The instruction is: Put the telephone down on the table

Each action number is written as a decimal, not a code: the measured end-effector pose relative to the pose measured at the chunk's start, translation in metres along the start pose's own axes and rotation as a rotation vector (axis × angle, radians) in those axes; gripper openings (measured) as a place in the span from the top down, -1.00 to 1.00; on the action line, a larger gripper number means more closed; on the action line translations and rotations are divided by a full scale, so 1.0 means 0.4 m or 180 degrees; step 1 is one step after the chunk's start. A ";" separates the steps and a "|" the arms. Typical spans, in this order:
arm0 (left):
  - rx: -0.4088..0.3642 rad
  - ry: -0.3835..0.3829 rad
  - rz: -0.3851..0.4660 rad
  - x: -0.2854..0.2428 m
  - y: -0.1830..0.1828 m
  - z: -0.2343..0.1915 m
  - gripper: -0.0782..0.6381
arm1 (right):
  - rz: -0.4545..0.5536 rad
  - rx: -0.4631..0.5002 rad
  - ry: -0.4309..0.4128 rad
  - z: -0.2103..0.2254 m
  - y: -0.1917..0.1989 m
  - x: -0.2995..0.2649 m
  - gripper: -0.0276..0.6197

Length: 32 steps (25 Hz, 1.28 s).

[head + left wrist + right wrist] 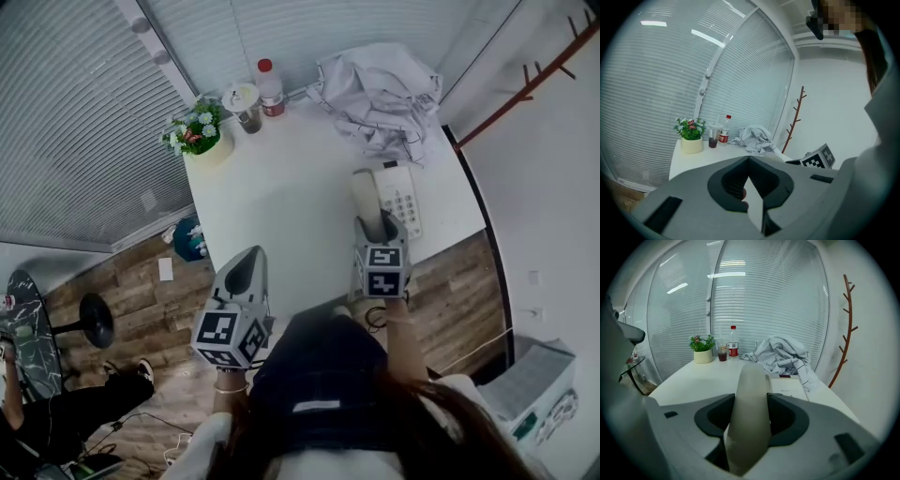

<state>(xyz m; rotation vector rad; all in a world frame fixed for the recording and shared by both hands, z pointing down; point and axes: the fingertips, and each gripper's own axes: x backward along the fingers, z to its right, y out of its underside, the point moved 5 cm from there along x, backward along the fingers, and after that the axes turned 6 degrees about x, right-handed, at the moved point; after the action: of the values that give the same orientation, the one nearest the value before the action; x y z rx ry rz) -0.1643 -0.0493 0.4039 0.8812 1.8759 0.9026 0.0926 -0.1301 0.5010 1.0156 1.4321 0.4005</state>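
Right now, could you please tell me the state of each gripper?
Left gripper: closed, empty.
Right gripper: closed on the telephone handset.

one white table (281, 187), one telephone (403, 199) with one handset (367, 199), one potted plant (199, 131), one cup (246, 101), one red-capped bottle (270, 89), one heap of cloth (375, 94), one coat stand (534, 80), two grippers, left gripper (246, 270) and right gripper (380, 227), perhaps one stool (94, 319) on the floor

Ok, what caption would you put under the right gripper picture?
The right gripper clamps the telephone handset over the white table, beside the phone base.
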 end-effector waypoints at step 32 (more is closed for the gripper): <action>0.0304 -0.0596 0.0320 0.119 0.034 0.010 0.79 | 0.0286 0.0668 -0.0950 -0.178 -0.076 0.009 0.24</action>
<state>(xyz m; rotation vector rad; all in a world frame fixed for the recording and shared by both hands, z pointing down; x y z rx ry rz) -0.1763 -0.0018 0.3957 1.0883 1.7369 0.7667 0.0167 -0.1204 0.4876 1.2560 1.1783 0.1556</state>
